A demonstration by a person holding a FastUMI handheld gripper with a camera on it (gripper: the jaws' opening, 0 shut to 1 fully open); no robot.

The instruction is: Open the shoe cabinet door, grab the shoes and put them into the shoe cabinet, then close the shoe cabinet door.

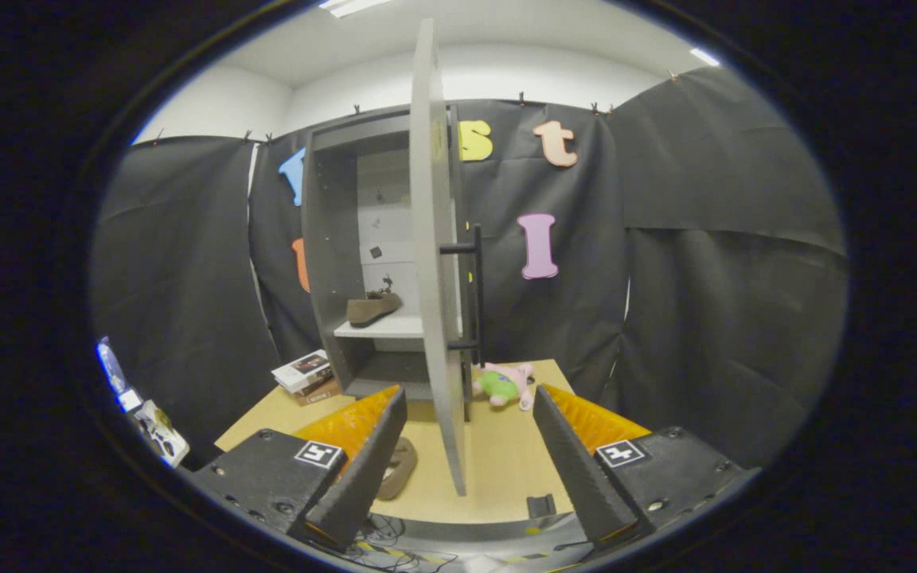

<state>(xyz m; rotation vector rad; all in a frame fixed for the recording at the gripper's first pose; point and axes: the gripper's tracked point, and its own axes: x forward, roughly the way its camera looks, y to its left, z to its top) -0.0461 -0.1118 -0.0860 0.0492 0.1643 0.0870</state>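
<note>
The shoe cabinet [339,263] stands at the back of the table [498,461], its door [436,263] swung wide open, edge-on toward the hand-held gripper [466,430], whose fingers are spread wide and hold nothing. 1 brown shoe [372,306] rests on the cabinet's shelf. A second shoe [396,469], partly hidden, seems to lie on the table left of the door. Right of the door sits a plush toy [505,384]; left of the cabinet, stacked books [307,374]. Bare tabletop lies right of the door's lower edge.

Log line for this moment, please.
door open | one shoe on shelf | other shoe on table | gripper open, empty
</note>
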